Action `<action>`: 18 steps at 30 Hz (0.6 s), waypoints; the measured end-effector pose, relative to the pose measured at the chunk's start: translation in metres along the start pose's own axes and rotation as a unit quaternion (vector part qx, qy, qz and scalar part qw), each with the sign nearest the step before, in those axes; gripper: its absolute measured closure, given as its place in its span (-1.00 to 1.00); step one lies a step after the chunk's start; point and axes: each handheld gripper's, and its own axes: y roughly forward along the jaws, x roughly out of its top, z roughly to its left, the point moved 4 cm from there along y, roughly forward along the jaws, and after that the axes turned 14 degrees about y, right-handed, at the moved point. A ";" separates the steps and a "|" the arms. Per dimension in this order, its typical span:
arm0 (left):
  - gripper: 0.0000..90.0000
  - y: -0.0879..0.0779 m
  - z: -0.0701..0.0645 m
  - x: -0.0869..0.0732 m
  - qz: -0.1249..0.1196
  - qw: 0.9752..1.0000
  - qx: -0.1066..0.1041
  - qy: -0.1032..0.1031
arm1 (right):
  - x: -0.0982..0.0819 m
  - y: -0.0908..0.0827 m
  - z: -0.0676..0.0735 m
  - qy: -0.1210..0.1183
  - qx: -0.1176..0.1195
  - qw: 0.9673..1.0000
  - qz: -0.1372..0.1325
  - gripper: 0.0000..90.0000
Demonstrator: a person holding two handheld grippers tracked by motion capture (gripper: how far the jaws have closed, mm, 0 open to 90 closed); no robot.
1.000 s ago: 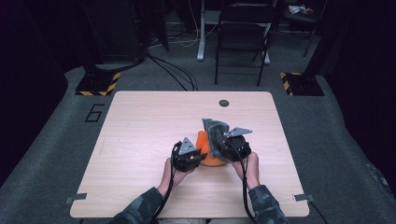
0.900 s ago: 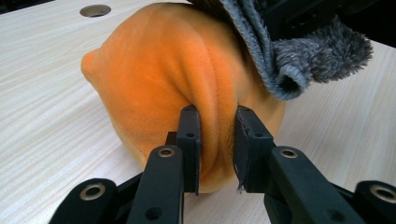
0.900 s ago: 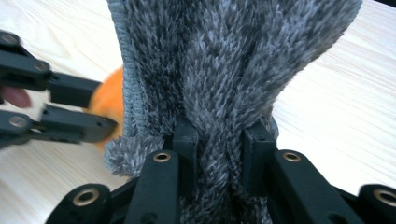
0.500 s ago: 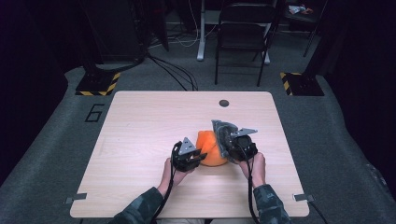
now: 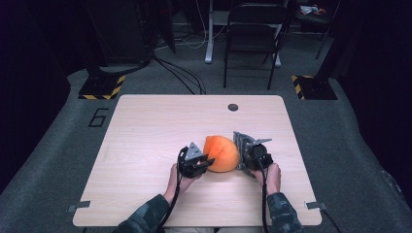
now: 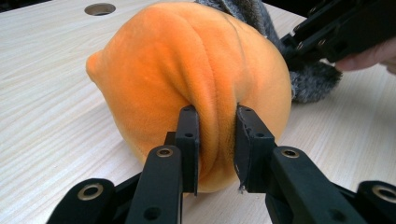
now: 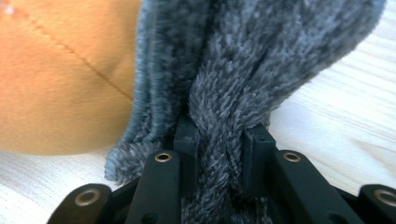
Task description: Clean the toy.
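Item 1, orange plush cushion (image 5: 221,153): I see it lying on the wooden table (image 5: 145,131), right of centre and toward the near edge, directly between my two tools. In the left gripper view it bulges round, with a small nub at its far left and a soft crease running down its near face.

Item 2, left gripper (image 5: 198,162): I hold it at the cushion's left side, touching it. In the left gripper view (image 6: 215,140) a fold of the orange fabric sits between the two black jaws, pinched along that crease; both pads press into the plush. Jaws clenched on the cushion.

Item 3, grey furry cloth (image 5: 241,144): I see it against the cushion's right side, touching the orange surface. In the right gripper view the grey pile (image 7: 243,70) rises up and away from the jaws, with the orange fabric to its left.

Item 4, right gripper (image 5: 248,158): I hold it at the cushion's right, just beside the cloth. In the right gripper view (image 7: 217,140) a thick twisted bunch of the grey pile runs between the jaws, which grasp it tightly.

Item 5, table: pale wood, a small round hole (image 5: 233,107) near its far edge, well apart from the cushion.
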 end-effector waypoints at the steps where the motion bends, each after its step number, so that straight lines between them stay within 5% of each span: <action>1: 0.62 0.000 0.001 0.000 -0.001 1.000 0.004 0.000 | 0.004 -0.005 -0.001 0.001 -0.001 1.000 -0.013 0.60; 8: 0.60 0.001 0.001 -0.001 -0.002 1.000 0.008 -0.002 | 0.029 -0.056 0.023 -0.008 0.054 0.995 -0.085 0.60; 11: 0.57 0.000 0.002 -0.001 -0.001 1.000 0.006 -0.003 | 0.024 -0.048 0.042 -0.043 0.063 0.995 -0.057 0.60; 13: 0.47 0.000 0.001 -0.001 0.004 1.000 0.004 -0.002 | 0.018 -0.034 0.048 -0.062 0.044 0.996 -0.043 0.61; 18: 0.08 -0.005 0.001 0.001 0.017 0.999 0.014 0.025 | 0.017 -0.031 0.044 -0.062 0.042 0.996 -0.043 0.60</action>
